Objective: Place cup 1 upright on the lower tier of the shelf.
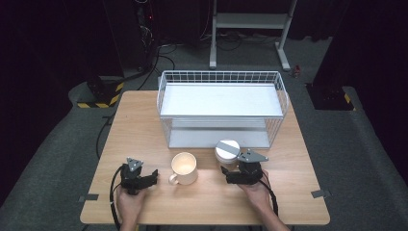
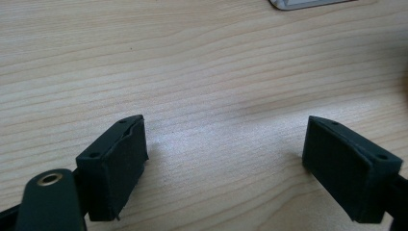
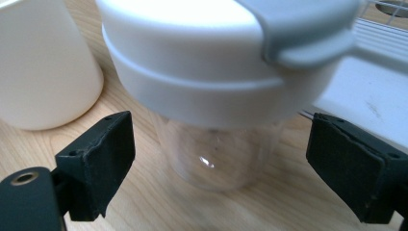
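Observation:
A clear jar (image 1: 227, 150) with a white lid and a grey flap stands on the wooden table (image 1: 144, 120), just in front of the wire basket (image 1: 221, 108). A cream mug (image 1: 184, 167) stands to its left, handle toward the near edge. My right gripper (image 1: 232, 169) is open just short of the jar. In the right gripper view the jar's glass body (image 3: 216, 154) sits ahead of the right gripper (image 3: 219, 137), its pads apart from the glass, with the mug (image 3: 43, 67) at the left. My left gripper (image 1: 151, 175) rests open left of the mug, and the left gripper (image 2: 225, 130) has bare wood between its jaws.
The white wire basket holds a flat white shelf and takes up the far half of the table; its edge (image 3: 375, 91) lies right behind the jar. Tape marks sit at the near corners. Beyond the table are a metal stand (image 1: 250, 21) and cables on the floor.

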Action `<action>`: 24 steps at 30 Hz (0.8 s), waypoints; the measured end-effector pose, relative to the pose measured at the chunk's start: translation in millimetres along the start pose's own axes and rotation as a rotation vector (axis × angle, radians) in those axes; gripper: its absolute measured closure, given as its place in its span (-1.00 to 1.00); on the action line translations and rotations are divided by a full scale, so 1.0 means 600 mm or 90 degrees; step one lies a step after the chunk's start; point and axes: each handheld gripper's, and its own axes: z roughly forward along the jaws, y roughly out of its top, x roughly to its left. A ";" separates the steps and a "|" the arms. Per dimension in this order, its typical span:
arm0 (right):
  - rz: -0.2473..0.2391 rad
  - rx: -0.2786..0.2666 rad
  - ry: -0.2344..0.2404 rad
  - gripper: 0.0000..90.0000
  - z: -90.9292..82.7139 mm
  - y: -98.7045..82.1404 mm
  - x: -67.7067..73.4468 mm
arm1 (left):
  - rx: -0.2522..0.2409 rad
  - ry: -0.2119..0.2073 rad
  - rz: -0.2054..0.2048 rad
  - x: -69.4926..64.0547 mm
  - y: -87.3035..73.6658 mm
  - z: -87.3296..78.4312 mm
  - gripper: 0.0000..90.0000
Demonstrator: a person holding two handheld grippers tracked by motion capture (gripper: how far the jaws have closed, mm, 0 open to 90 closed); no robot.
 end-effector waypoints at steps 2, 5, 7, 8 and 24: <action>-0.005 -0.002 0.000 -0.78 0.006 0.004 0.001 | 0.000 0.000 0.000 0.000 0.000 0.000 -0.65; -0.001 0.000 -0.002 -0.79 0.015 0.011 0.004 | 0.000 0.000 0.000 0.000 0.000 0.000 -0.64; -0.003 0.000 -0.002 -0.79 0.017 0.013 0.005 | 0.000 0.000 0.000 0.000 0.000 0.000 -0.64; -0.007 -0.007 -0.005 -0.79 0.021 0.016 0.005 | 0.000 0.000 0.000 0.000 0.000 0.000 -0.64; -0.009 -0.011 -0.033 -0.70 0.039 0.020 0.010 | 0.000 0.000 0.000 0.000 0.000 0.000 -0.64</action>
